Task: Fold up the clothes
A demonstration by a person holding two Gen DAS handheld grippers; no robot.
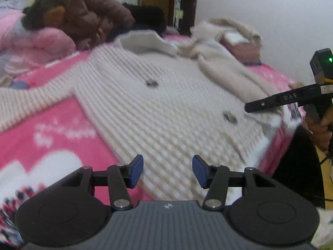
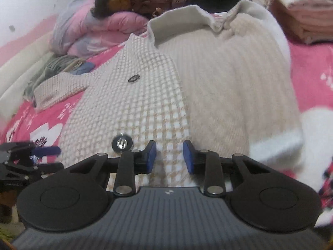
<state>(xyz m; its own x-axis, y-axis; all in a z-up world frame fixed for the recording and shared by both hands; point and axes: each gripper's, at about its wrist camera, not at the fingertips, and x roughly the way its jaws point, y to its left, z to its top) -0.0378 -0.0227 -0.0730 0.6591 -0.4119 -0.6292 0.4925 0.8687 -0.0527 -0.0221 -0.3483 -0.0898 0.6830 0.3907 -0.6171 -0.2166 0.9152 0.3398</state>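
Cream knit cardigan [image 1: 158, 104] lies spread flat on the pink floral bedspread [image 1: 52, 129], collar [image 1: 143, 41] toward the far side, hem toward the near bed edge. One sleeve [image 1: 27, 102] stretches out flat to the left in the left wrist view; the other side is folded inward so the fuzzy lining [image 2: 235, 87] faces up, with a white cuff [image 2: 276, 145] near the near-right corner. Two dark buttons [image 1: 152, 83] show on the front panel.

Edges and room: bare bedspread sits open at the near left, below the outstretched sleeve. The bed's right edge drops off just past the cardigan's hem corner in the left wrist view. The far side is crowded: a brown puffer jacket [image 1: 87, 14] over a pink quilt [image 1: 35, 43], a folded pink-and-white stack [image 1: 241, 43] at far right, and a small pile of grey and blue clothes [image 2: 54, 68] by the sleeve end.

Left gripper [image 1: 167, 170]: jaws spread about halfway, nothing between the blue pads, hovering above the hem area without touching cloth.

Right gripper [image 2: 169, 156]: jaws parted narrowly, no fabric pinched, over the front panel just beside the lower button [image 2: 121, 142]; contact with the knit cannot be told. A person's hand [image 1: 320, 129] grips its handle at the bed's right edge.
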